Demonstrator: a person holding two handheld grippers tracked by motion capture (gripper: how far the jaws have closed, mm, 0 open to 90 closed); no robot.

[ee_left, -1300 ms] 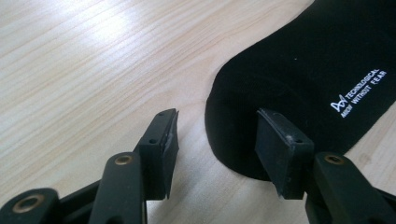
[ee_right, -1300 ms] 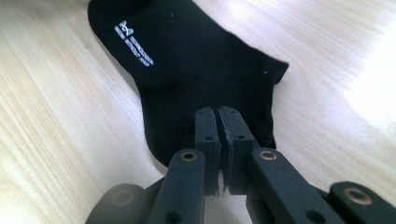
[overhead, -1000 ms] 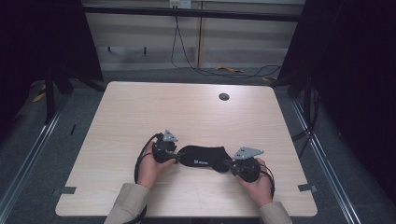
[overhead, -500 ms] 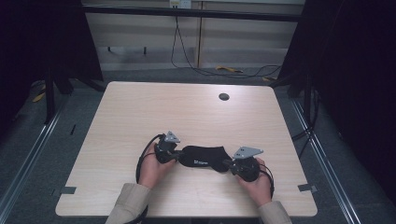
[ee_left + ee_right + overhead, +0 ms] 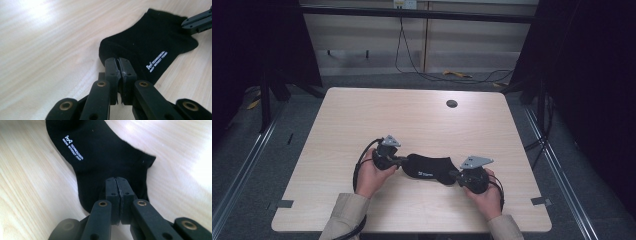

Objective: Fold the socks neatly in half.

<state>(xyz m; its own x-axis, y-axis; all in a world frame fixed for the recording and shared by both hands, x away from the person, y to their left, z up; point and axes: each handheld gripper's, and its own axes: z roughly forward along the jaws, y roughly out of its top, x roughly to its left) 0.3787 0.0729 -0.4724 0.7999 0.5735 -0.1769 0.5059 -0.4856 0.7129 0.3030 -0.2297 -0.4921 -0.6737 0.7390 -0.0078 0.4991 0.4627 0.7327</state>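
A black sock [image 5: 428, 167] with small white lettering lies flat on the light wooden table [image 5: 422, 125], near the front edge. My left gripper [image 5: 400, 160] is shut on the sock's left end; in the left gripper view its jaws pinch the sock [image 5: 147, 47] at the left gripper's tip [image 5: 118, 67]. My right gripper [image 5: 457, 176] is shut on the sock's right end; in the right gripper view the sock [image 5: 100, 152] stretches away from the right gripper's closed tip [image 5: 116, 187]. The right gripper's jaws [image 5: 197, 22] also reach in at the sock's far end.
A small round dark grommet [image 5: 452, 103] sits in the table near its far edge. Bare wood lies all around the sock. Metal rails run along the floor on both sides, and cables [image 5: 412, 60] hang behind the table.
Both hands and the sock have shifted very slightly; the grip on each end is the same.
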